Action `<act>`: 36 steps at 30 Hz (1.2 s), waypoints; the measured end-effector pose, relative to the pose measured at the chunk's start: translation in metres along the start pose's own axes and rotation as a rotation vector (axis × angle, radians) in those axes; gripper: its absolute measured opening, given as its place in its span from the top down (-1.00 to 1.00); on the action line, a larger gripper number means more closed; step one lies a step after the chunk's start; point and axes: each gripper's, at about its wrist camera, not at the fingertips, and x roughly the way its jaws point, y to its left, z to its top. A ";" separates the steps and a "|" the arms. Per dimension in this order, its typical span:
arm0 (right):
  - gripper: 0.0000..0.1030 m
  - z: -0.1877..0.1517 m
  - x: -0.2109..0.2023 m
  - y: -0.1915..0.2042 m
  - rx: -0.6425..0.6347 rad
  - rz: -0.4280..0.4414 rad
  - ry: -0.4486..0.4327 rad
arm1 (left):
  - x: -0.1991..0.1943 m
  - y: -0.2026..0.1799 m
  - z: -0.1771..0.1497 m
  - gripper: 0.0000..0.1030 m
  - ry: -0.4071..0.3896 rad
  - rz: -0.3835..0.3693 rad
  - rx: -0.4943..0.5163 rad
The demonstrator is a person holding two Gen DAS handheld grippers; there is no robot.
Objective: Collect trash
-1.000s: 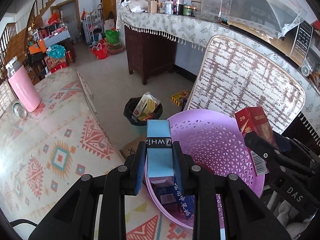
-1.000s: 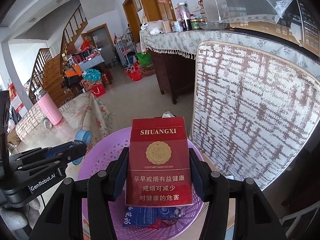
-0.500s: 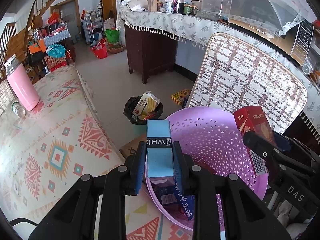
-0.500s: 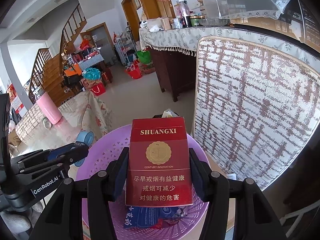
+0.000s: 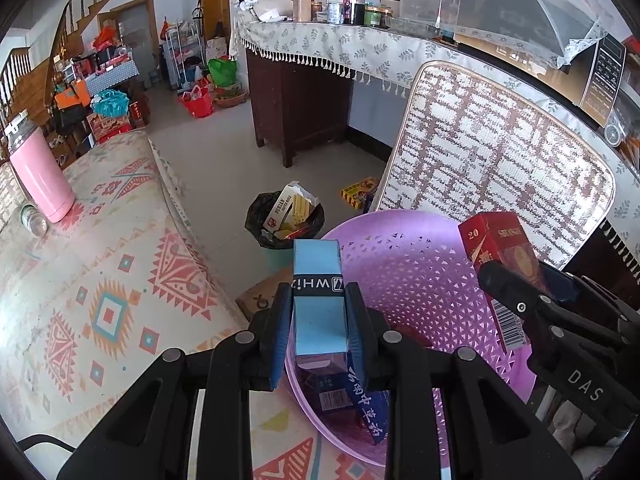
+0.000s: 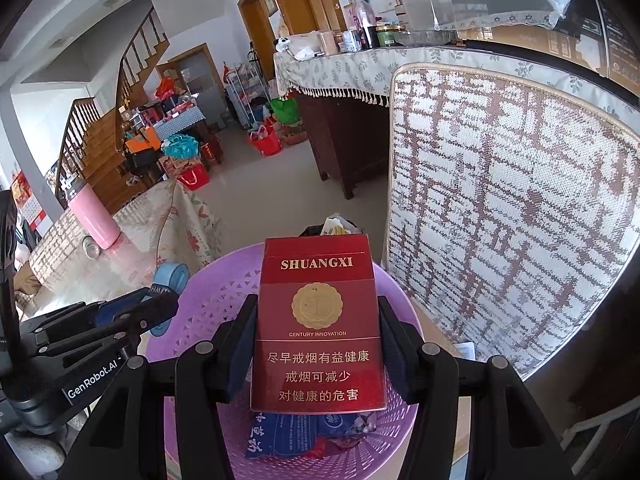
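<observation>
My left gripper (image 5: pixel 320 312) is shut on a light blue box (image 5: pixel 318 300) with a black band, held above the near rim of a purple perforated basket (image 5: pixel 416 276). My right gripper (image 6: pixel 318 344) is shut on a red SHUANGXI cigarette pack (image 6: pixel 318 328) above the same basket (image 6: pixel 208 304). The pack also shows in the left wrist view (image 5: pixel 496 248). The blue box shows in the right wrist view (image 6: pixel 170 278). Blue and dark wrappers (image 6: pixel 288 432) lie in the basket's bottom.
A black-lined trash bin (image 5: pixel 284 220) with boxes stands on the floor beyond the basket. A patterned tablecloth (image 5: pixel 100 280) carries a pink flask (image 5: pixel 40 176). A woven chair back (image 5: pixel 496 168) rises behind the basket. A dark cabinet (image 5: pixel 300 112) stands farther off.
Both grippers keep their hold. The views have shifted only slightly, with the basket sitting a little farther right and lower under the left gripper.
</observation>
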 end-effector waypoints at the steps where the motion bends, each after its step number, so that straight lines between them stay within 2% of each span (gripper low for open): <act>1: -0.19 0.000 0.000 0.000 0.002 0.003 0.002 | -0.001 0.000 -0.001 0.51 -0.007 -0.005 0.001; 2: -0.19 0.000 0.001 0.000 0.007 0.009 0.003 | -0.002 -0.001 -0.001 0.51 -0.012 -0.009 0.002; 4: -0.23 0.001 0.001 -0.001 0.019 0.022 0.007 | -0.006 -0.001 -0.002 0.26 -0.032 -0.020 0.007; 5: -0.30 0.001 0.001 -0.001 0.026 0.029 0.008 | -0.009 -0.001 -0.001 -0.06 -0.045 -0.022 0.007; 6: -0.36 0.001 0.001 -0.001 0.032 0.031 0.005 | -0.013 -0.001 -0.002 -0.27 -0.064 -0.019 0.007; 7: -0.38 0.001 0.000 -0.001 0.035 0.031 0.000 | -0.017 0.000 -0.002 -0.32 -0.080 -0.013 0.007; 16: -0.39 -0.002 -0.024 0.003 0.040 0.019 -0.040 | -0.060 0.007 -0.010 -0.45 -0.151 0.012 0.001; 21: -0.44 -0.012 -0.043 0.012 0.019 0.015 -0.062 | -0.096 0.009 -0.028 -0.64 -0.217 0.059 0.005; 24: -0.45 -0.022 -0.054 0.020 0.002 0.009 -0.073 | -0.119 0.011 -0.039 -0.77 -0.260 0.094 -0.007; 27: -0.45 -0.034 -0.065 0.028 -0.016 0.007 -0.080 | -0.140 0.013 -0.049 -0.82 -0.301 0.124 -0.020; 30: -0.46 -0.046 -0.076 0.036 -0.040 0.000 -0.091 | -0.164 0.015 -0.062 -0.90 -0.348 0.183 -0.043; 36: -0.52 -0.070 -0.100 0.046 -0.077 -0.022 -0.121 | -0.198 0.020 -0.088 -0.93 -0.399 0.294 -0.092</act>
